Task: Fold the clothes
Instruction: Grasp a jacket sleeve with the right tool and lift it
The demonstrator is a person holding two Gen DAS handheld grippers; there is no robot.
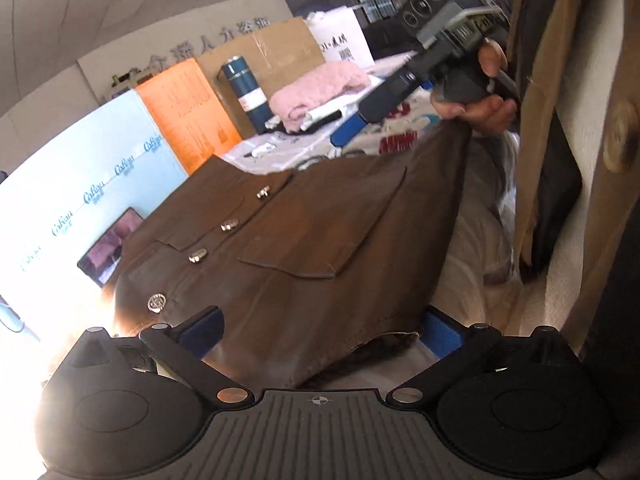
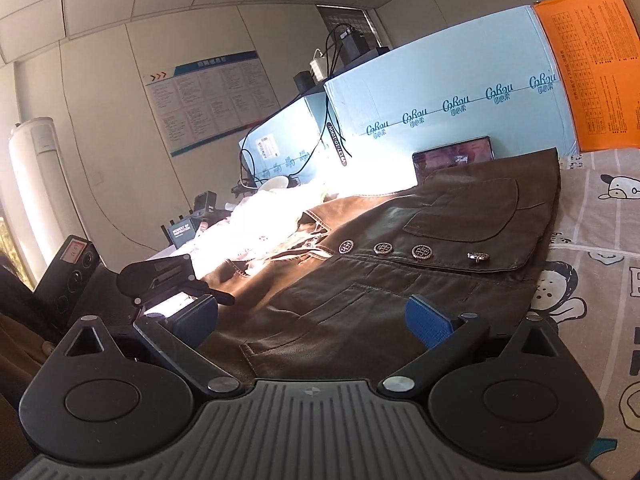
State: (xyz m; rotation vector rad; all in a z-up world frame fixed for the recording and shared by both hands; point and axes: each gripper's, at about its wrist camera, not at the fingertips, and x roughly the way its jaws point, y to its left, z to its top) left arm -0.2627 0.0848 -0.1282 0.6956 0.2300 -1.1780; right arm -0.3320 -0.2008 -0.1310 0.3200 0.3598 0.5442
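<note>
My left gripper [image 1: 320, 334] stood with jaws spread wide over the near hem of the brown jacket [image 1: 304, 232], which lay flat on the cartoon-print sheet [image 2: 600, 240], pocket flaps and metal buttons [image 2: 422, 253] facing up. My right gripper [image 2: 314, 322] also hung open above the opposite edge, gripping nothing. Behind the garment I saw a light-blue carton [image 2: 440, 92], an orange box [image 2: 592, 68] and a propped phone [image 2: 452, 156] touching the jacket's far edge. A pink folded cloth [image 1: 320, 90] and a dark flask [image 1: 242, 88] crowded the sheet further along.
</note>
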